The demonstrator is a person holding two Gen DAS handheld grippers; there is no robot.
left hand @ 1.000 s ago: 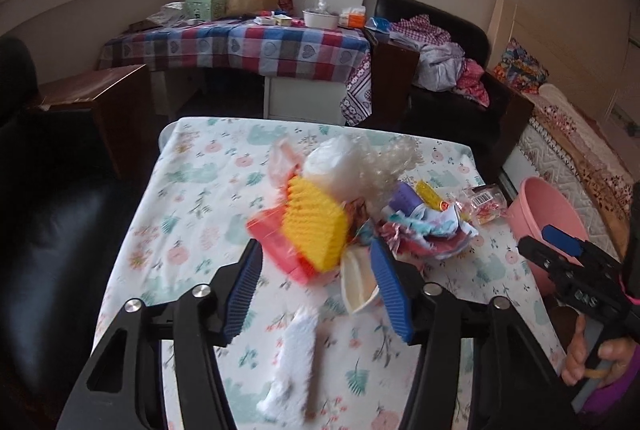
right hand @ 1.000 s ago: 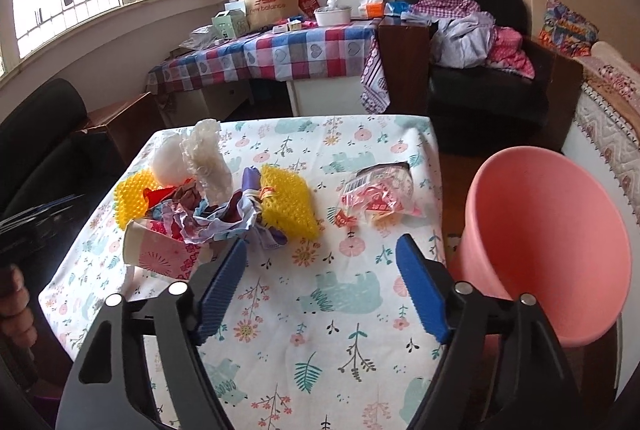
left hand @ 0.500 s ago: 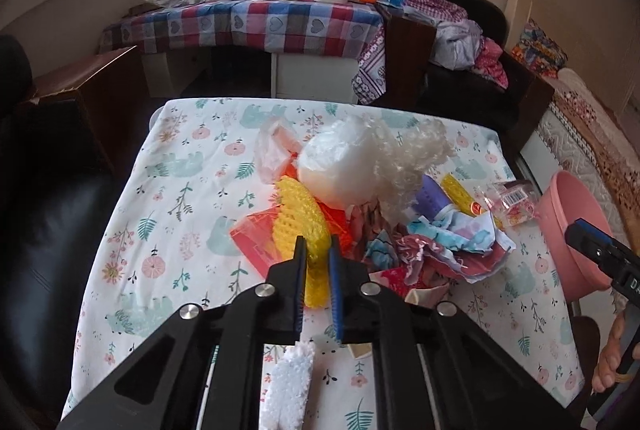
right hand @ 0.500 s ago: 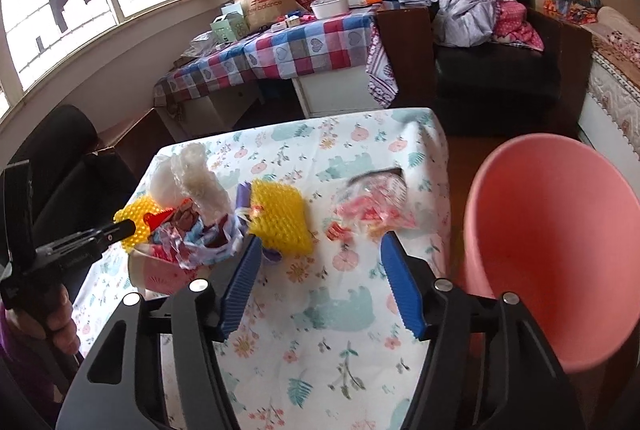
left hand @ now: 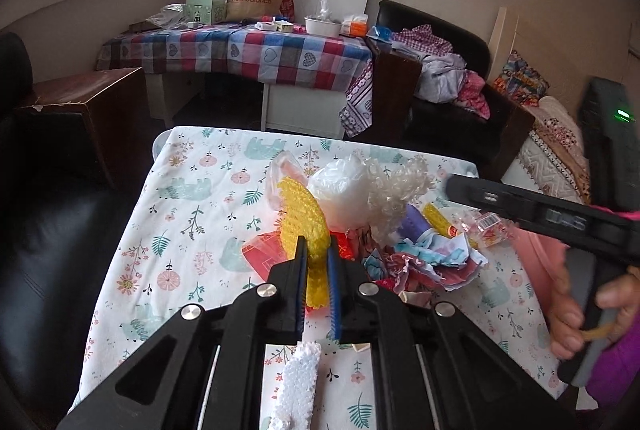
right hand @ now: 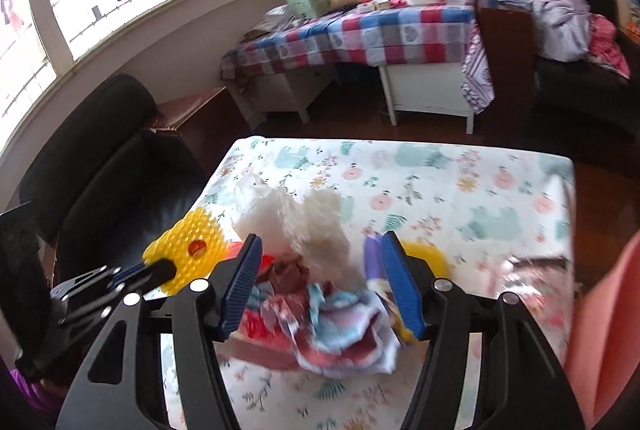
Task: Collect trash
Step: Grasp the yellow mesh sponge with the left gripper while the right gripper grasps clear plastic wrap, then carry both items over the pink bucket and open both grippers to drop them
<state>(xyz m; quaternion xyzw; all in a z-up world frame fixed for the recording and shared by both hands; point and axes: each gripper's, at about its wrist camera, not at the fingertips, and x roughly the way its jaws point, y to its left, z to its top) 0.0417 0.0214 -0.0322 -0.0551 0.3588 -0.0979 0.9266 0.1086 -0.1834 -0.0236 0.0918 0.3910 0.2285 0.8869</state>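
Change since a second ago: left gripper (left hand: 318, 284) gone from wide open above the pile to clamped on the yellow foam net (left hand: 302, 213); right gripper (right hand: 320, 288) swung from the bare cloth beside the pink bin (right hand: 608, 330) over to the trash pile (right hand: 340, 314), jaws narrowed a little.
Left jaws: nearly closed, blue pads (left hand: 333, 294) pinching the near end of the yellow foam net, the rest of the net standing up past the tips.
Right jaws: held moderately wide, nothing gripped; crumpled patterned wrappers (right hand: 348, 326) and a white foam net (right hand: 316, 226) seen between the pads, not pressed.
Trash location: heap at the middle of the floral tablecloth (left hand: 192, 197); white plastic bag (left hand: 342, 189) on the far side of the pile, red packet (left hand: 264, 256) on its left edge, clear snack wrapper (left hand: 486, 230) on the edge toward the bin, white foam strip (left hand: 298, 386) on the near side under the left gripper.
Bin: off the table's edge, beyond the snack wrapper, only partly in view.
Meaning for the task: first piece secured, probably ready to lift and carry across the pile to the bin; second hand likely lining up its own pick.
Risk: soft net pinched at one end only, liable to snag neighbouring wrappers on the way up.
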